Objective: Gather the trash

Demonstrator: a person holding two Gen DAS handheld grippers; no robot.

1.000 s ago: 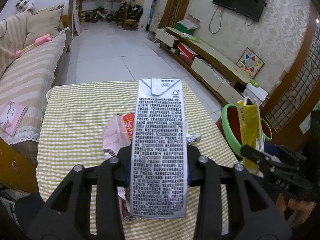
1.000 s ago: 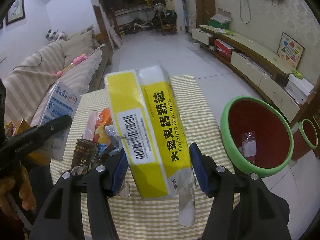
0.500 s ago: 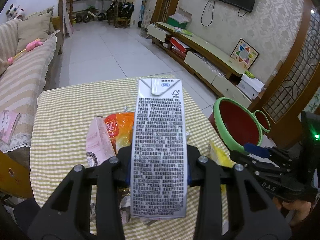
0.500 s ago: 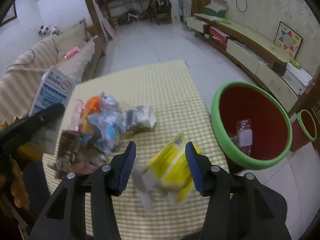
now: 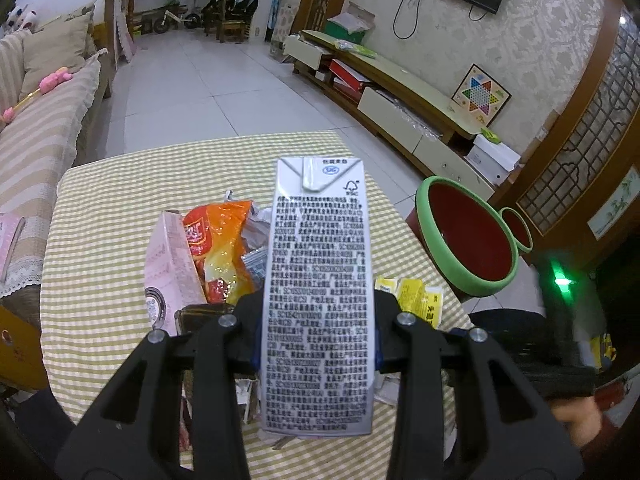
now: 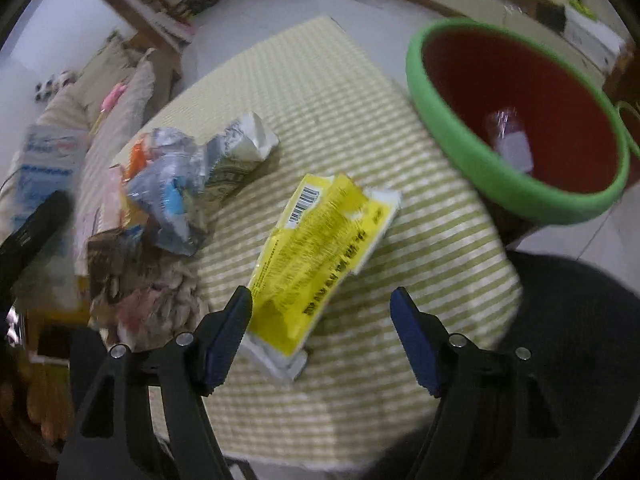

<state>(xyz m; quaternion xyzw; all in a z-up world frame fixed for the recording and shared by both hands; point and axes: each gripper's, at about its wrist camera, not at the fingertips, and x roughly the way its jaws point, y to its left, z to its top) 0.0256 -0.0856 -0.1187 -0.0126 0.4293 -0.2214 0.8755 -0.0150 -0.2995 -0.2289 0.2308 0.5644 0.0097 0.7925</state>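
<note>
My left gripper (image 5: 318, 332) is shut on a tall silver drink carton (image 5: 318, 264), held upright above the checked tablecloth (image 5: 112, 200). In the right wrist view a crumpled yellow medicine box (image 6: 320, 248) lies flat on the cloth. My right gripper (image 6: 320, 304) hangs just above its near end with jaws opening. The left pad sits beside the box's edge and the right pad stands well clear. The box (image 5: 408, 296) also shows past the carton. A green-rimmed red bin (image 6: 480, 168) stands off the table's right side.
A trash pile lies left of the box: an orange bag (image 5: 216, 248), a pink carton (image 5: 168, 268), crumpled wrappers (image 6: 180, 192). A plastic bottle (image 6: 508, 136) lies in the bin. A smaller bin (image 5: 516, 228) stands behind it, a sofa (image 5: 40, 128) left.
My right gripper dropped toward the table and let go of the yellow box, which now lies on the cloth; its jaws stand wider. The left gripper still holds the carton.
</note>
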